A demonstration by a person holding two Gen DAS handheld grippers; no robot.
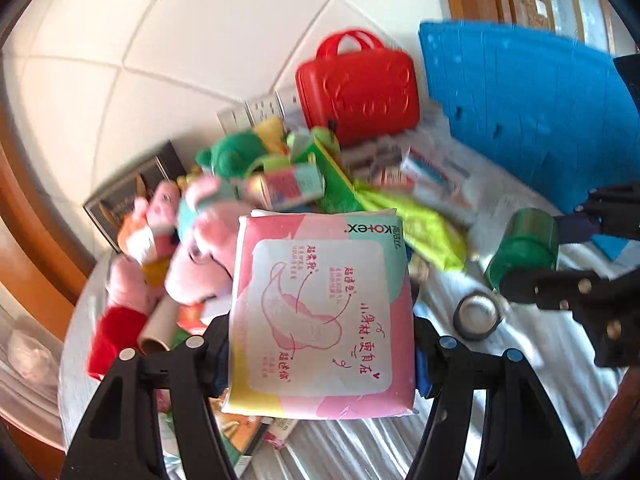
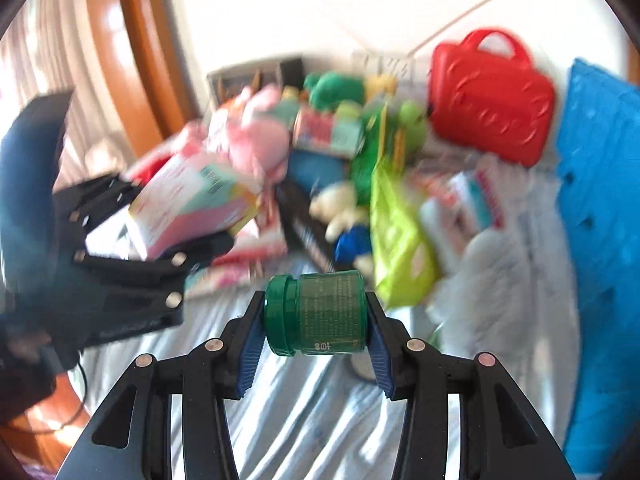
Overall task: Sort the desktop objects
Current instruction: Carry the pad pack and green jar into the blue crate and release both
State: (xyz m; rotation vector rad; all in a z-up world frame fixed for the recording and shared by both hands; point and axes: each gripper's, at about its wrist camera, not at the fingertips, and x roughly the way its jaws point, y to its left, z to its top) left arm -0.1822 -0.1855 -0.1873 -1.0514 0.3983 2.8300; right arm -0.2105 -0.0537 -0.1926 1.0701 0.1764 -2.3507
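My left gripper (image 1: 322, 344) is shut on a pink and mint Kotex pad pack (image 1: 320, 312), held flat above the striped tablecloth (image 1: 360, 448). My right gripper (image 2: 316, 316) is shut on a small green jar (image 2: 316, 314), gripped sideways by lid and base above the cloth. The jar also shows in the left wrist view (image 1: 524, 252), to the right of the pack. The pack and left gripper show in the right wrist view (image 2: 188, 204), to the left of the jar.
A heap of plush toys (image 1: 200, 240), cans and packets lies behind. A red toy case (image 1: 358, 88) stands at the back. A blue board (image 1: 528, 112) stands at the right. A lime-green bag (image 2: 400, 236) and a tape roll (image 1: 478, 316) lie on the cloth.
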